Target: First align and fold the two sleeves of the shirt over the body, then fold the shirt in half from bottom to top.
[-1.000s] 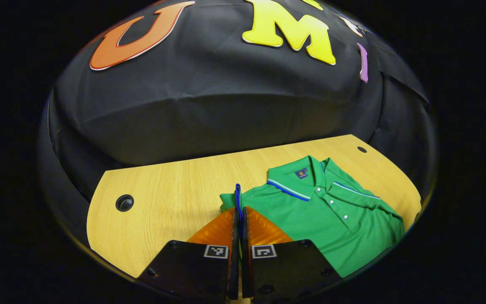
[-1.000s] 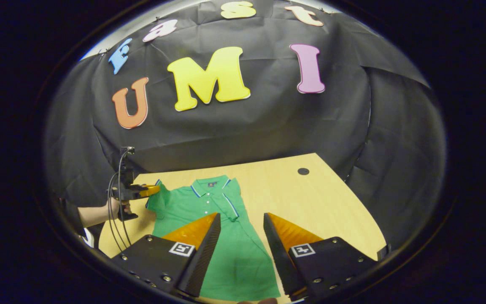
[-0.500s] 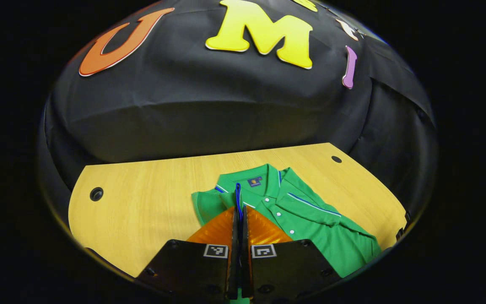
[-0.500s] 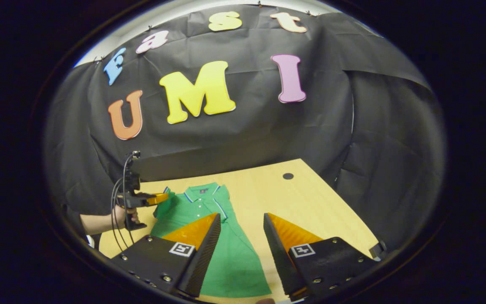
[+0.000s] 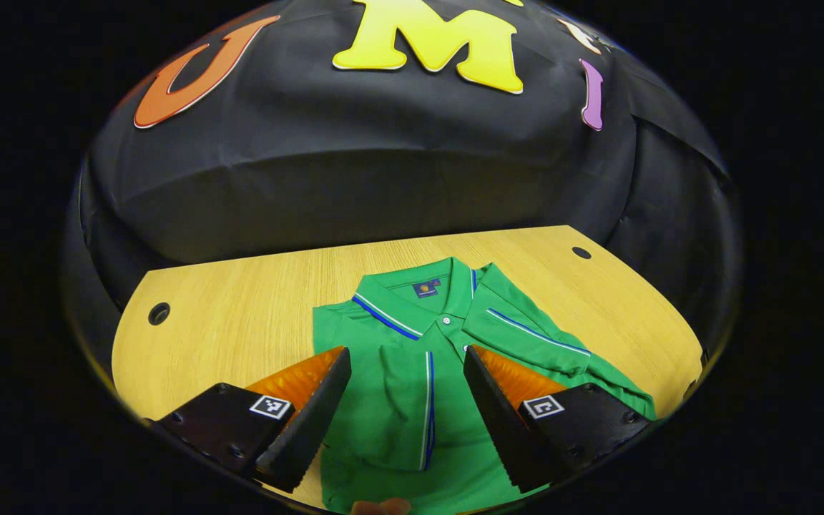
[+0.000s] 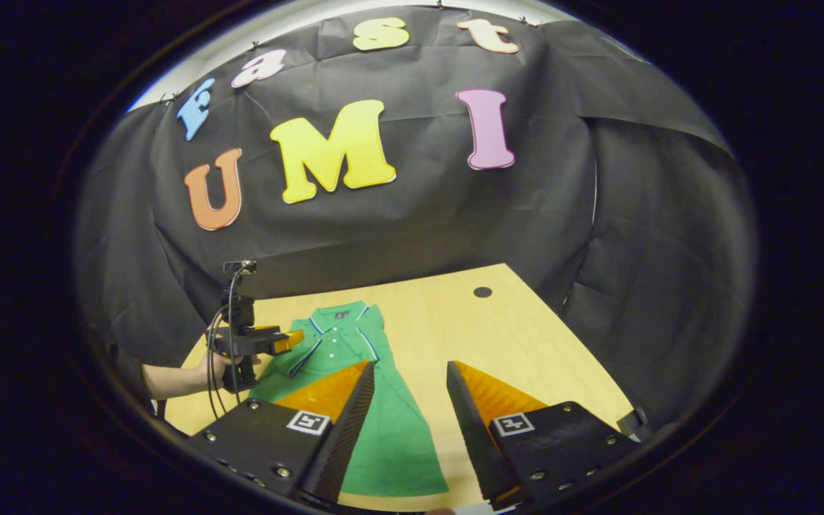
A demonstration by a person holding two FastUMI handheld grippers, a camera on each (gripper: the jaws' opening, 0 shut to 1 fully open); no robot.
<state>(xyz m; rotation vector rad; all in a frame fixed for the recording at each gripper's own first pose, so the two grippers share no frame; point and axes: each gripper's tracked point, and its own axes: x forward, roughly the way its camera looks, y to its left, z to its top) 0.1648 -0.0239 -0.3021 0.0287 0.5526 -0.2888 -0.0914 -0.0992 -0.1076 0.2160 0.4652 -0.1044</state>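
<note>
A green polo shirt [image 5: 448, 343] with blue and white trim lies flat on the wooden table [image 5: 240, 307], collar toward the far wall. Both sleeves are folded in over the body; one sleeve [image 5: 401, 408] lies between the fingers of my left gripper [image 5: 407, 361], which stands open just above it. In the right gripper view the shirt [image 6: 376, 415] stretches away from me. My right gripper [image 6: 410, 375] is open over the shirt's lower right edge, holding nothing. Farther left in that view a hand holds the left gripper [image 6: 290, 342] over the shirt's shoulder.
The table has round cable holes at its far left [image 5: 159, 313] and far right [image 5: 581, 252]. Black cloth walls close in behind and on both sides. Bare wood [image 6: 526, 343] extends to the right of the shirt.
My left gripper carried the sleeve in over the body, then opened and let it go; the sleeve now lies flat on the shirt. The right gripper stayed open and barely moved.
</note>
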